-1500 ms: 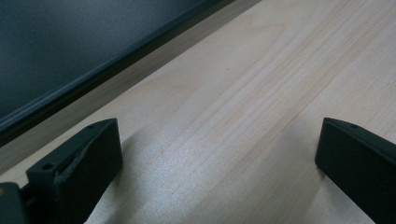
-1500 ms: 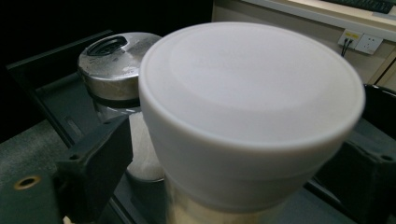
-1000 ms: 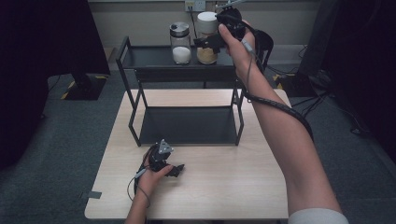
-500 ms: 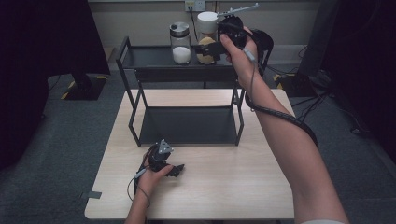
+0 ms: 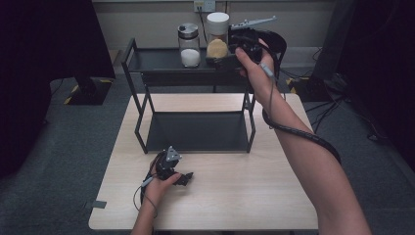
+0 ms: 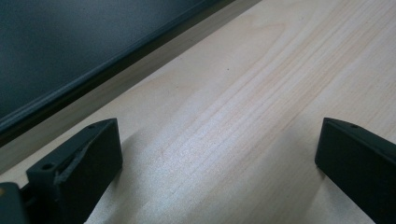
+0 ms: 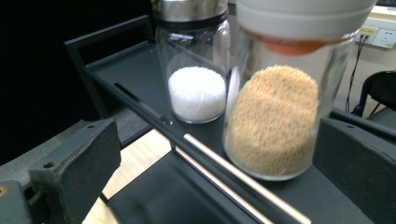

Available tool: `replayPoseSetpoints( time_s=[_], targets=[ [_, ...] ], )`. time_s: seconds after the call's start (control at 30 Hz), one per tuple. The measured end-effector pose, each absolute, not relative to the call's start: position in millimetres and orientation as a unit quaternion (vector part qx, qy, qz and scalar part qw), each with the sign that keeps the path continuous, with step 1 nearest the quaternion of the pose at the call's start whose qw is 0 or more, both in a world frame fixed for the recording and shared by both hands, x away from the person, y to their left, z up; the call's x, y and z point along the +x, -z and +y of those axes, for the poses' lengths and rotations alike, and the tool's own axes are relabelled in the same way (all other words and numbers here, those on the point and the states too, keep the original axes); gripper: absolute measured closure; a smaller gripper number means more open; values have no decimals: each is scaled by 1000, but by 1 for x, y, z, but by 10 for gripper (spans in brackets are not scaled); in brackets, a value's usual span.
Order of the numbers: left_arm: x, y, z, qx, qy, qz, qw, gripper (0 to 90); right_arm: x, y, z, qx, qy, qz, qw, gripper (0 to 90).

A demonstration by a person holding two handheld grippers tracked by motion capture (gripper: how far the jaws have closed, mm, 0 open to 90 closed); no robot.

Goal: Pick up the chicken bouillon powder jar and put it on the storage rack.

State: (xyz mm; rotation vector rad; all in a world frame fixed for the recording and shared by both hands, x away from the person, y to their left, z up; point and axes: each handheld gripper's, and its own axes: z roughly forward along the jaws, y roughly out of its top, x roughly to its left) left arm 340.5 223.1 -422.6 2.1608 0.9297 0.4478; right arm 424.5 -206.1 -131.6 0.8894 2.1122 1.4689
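Two glass jars stand side by side on the top shelf of a black metal rack [image 5: 156, 61]. One has a white lid and tan grains [image 5: 217, 34] [image 7: 275, 116]; the other has a metal lid and white granules [image 5: 189, 46] [image 7: 196, 88]. My right gripper [image 5: 218, 55] [image 7: 215, 135] is open at shelf height, with its jaws spread wide on either side of the tan jar's lower half and not touching it. On the wooden table [image 5: 235, 196] in front of the rack, my left gripper [image 5: 182, 177] [image 6: 217, 126] rests open with nothing between its jaws.
The rack's lower shelf [image 5: 195, 132] sits on the table's far half, and its dark edge [image 6: 70, 70] lies just ahead of the left gripper. Behind the rack is a wall with a socket [image 5: 204, 6]. A cable [image 5: 298, 134] trails along the right forearm.
The right gripper has come down from the tan jar's lid to its lower half, with the jaws now either side of it. The left gripper has not moved.
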Motion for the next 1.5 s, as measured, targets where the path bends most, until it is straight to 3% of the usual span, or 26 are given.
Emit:
replayPoseSetpoints(
  time_s=[1.5],
  targets=[
    [340,423,223,839,-174,362,366,0,392,206,-241,286,-546,773,152,0]
  ],
)
